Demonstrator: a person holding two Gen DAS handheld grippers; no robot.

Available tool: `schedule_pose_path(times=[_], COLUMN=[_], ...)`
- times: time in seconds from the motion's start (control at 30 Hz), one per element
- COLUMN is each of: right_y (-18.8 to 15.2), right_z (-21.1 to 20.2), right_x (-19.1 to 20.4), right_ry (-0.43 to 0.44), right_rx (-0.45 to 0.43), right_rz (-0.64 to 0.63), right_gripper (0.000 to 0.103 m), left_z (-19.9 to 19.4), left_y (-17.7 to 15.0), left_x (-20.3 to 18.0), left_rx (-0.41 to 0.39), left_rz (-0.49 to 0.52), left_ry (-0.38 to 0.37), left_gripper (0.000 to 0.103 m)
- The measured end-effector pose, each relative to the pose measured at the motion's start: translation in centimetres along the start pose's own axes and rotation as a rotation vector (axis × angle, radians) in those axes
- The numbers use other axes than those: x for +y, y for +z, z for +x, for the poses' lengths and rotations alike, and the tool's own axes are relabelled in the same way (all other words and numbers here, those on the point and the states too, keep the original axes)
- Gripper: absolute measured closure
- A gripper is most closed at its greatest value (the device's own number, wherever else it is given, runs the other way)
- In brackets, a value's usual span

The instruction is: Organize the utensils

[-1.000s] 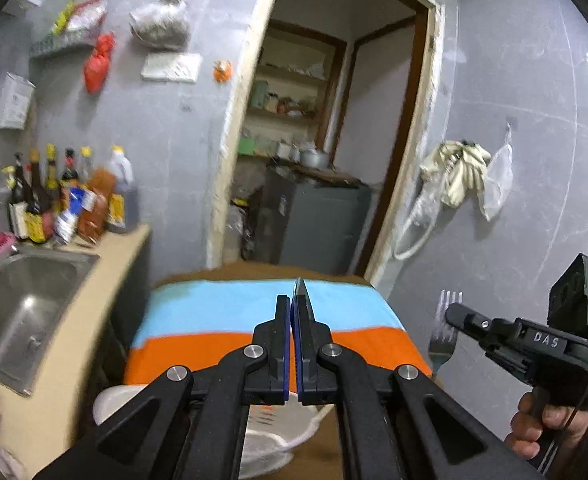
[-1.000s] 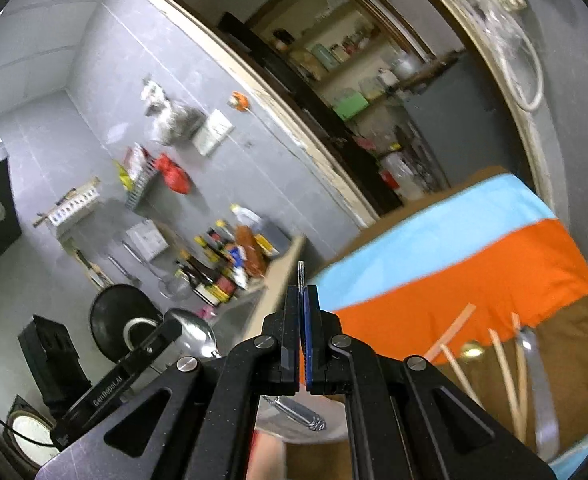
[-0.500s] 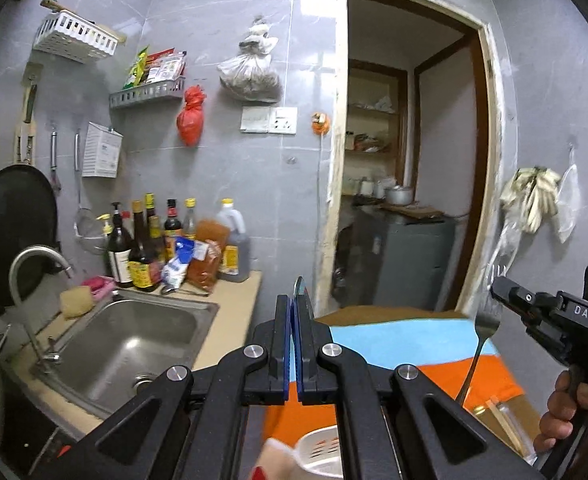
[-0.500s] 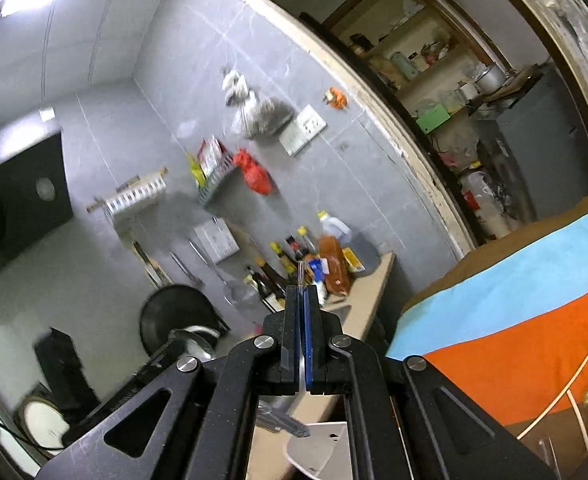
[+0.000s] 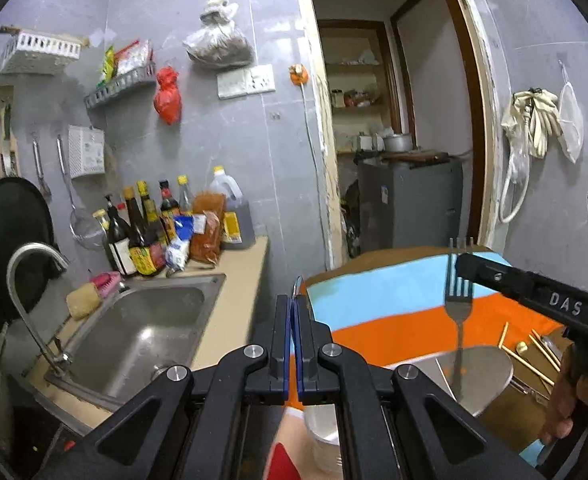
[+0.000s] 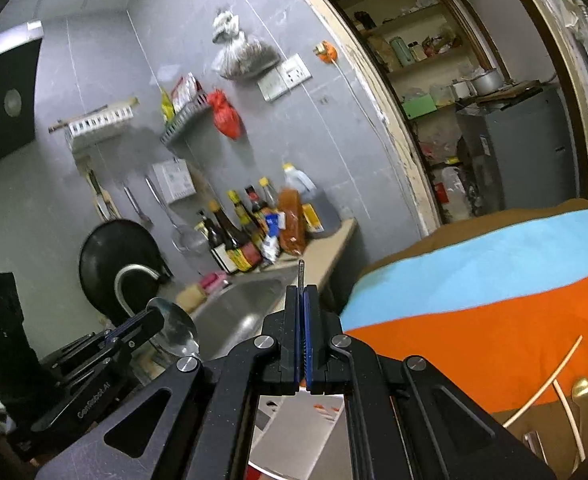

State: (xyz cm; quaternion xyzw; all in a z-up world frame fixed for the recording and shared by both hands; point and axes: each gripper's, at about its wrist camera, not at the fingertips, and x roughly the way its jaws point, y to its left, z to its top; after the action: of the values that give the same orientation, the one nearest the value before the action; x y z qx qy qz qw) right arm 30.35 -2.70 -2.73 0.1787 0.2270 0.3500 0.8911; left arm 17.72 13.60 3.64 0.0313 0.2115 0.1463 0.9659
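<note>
My left gripper (image 5: 293,308) is shut on a metal spoon (image 5: 296,285), seen edge-on between the pads; its bowl (image 6: 174,330) shows in the right wrist view at the left gripper's tip (image 6: 150,320). My right gripper (image 6: 303,300) is shut on a metal fork (image 5: 459,300), tines up; its edge (image 6: 301,274) sticks out between the pads. In the left wrist view the right gripper (image 5: 464,266) holds the fork upright over a shiny metal container (image 5: 478,376). Loose chopsticks (image 5: 528,362) and other utensils lie on the striped cloth (image 5: 390,300).
A steel sink (image 5: 142,332) with a curved tap (image 5: 26,280) is at left, sauce bottles (image 5: 150,236) behind it on the counter. A white cup (image 5: 324,436) stands below my left gripper. A doorway (image 5: 394,140) opens behind the table.
Both grippers have tilted and swung left then level, still shut on spoon and fork. The fork has moved over the metal container, with its handle end lower.
</note>
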Motion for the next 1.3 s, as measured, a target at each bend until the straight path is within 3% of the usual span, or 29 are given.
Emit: schedule_pose_path(times=[0.2,0.37,0.43,0.57,0.63,0.7,0.73,0.8,0.93,1.0,1.2,1.3], right_y=[-0.8,-1.2,-1.2,-1.0,-0.9,-0.8,-0.7,-0.4,0.4,0.9,2.5,2.9], right_z=[-0.3,-0.6,-0.9,-1.7,-2.2,-2.8,-3.2,-4.2,-6.6,-8.1,-12.6,-14.8], right_x=[-0.6,-1.1,-1.1,-1.0,-0.9,-0.8,-0.8,-0.6,-0.3,-0.1,-0.1,-0.3], right_ry=[-0.005,-0.019,-0.023,-0.026,-0.030,-0.046,-0.055,-0.076,-0.137,-0.174,-0.316,-0.392], right_rx=[0.032,0.039,0.033,0.018,0.010,0.003,-0.003,-0.026,-0.071,-0.101,-0.181,-0.202], right_rz=[0.015,0.047,0.045,0.052,0.049,0.040,0.034,0.017,-0.023,-0.046,-0.107,-0.143], right_gripper=[0.101,0.097,0.093,0.076,0.076,0.072,0.069,0.058,0.046,0.030,0.012,0.008], left_z=[1.1,1.6,1.7,2.0,1.9,1.8,1.5,1.2,0.6,0.1,-1.9,-2.7], left_y=[-1.2,-1.9,-2.2,-2.6,-2.5,-2.5,-2.5,-2.3,-1.8,-1.4,-0.5,-0.2], left_x=[-0.3,0.1,0.3,1.0,1.1,1.3,1.4,1.7,1.0,0.6,-1.5,-2.7], left_rx=[0.053,0.105,0.124,0.149,0.147,0.139,0.125,0.103,0.087,0.066,-0.026,-0.058], left_rz=[-0.043,-0.099,-0.126,-0.190,-0.206,-0.229,-0.252,-0.281,-0.264,-0.258,-0.251,-0.238], left_ry=[-0.059,-0.165,-0.202,-0.249,-0.271,-0.286,-0.293,-0.308,-0.311,-0.314,-0.303,-0.296], left_gripper=[0.099,0.096,0.096,0.094,0.086,0.058,0.052,0.047,0.043,0.030,0.009,0.003])
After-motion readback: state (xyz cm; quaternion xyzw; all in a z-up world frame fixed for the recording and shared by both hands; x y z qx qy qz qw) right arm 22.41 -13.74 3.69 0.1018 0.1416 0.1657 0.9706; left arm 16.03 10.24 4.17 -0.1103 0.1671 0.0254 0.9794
